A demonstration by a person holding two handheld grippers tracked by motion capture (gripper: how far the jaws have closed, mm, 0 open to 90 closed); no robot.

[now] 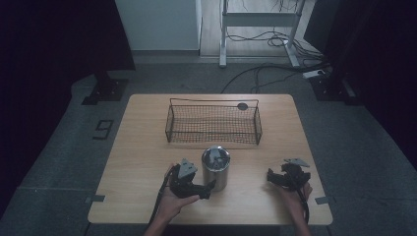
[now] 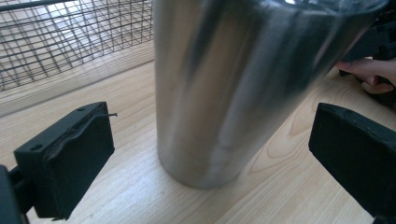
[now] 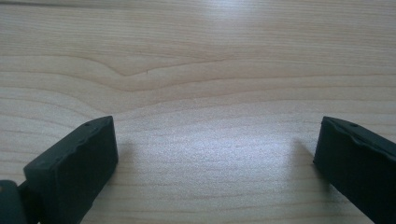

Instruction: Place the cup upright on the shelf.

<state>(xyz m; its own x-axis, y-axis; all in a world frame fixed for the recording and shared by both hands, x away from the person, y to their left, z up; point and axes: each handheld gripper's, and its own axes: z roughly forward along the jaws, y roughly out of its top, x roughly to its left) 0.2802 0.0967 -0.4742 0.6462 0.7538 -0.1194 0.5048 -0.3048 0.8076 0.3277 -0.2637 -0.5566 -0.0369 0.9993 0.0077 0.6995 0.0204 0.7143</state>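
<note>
At the near edge of the bench [image 1: 147, 196] the person's two hands rest with a set of tongs in each. The left tongs [image 1: 209, 188] are spread wide, gripping nothing, with the steel cup [image 1: 216, 168] standing upright between the two black pads in the left gripper view, a clear gap on either side. The right tongs [image 1: 272, 178] lie well apart to the right, also wide open and empty, pointing down at bare wood. The step in hand looks like taking hold of the cup with the left tongs. To do it well, push the pads a little further forward so they straddle the widest part of the wall, keep them level and low on the body where the cup is steadiest, and close evenly so neither pad nudges it first; the polished metal is likely slippery, so a firm, centred squeeze matters. Beyond the cup, just past it, sits the wire basket [image 1: 255, 129], open-topped and apparently empty, a probable destination.
</note>
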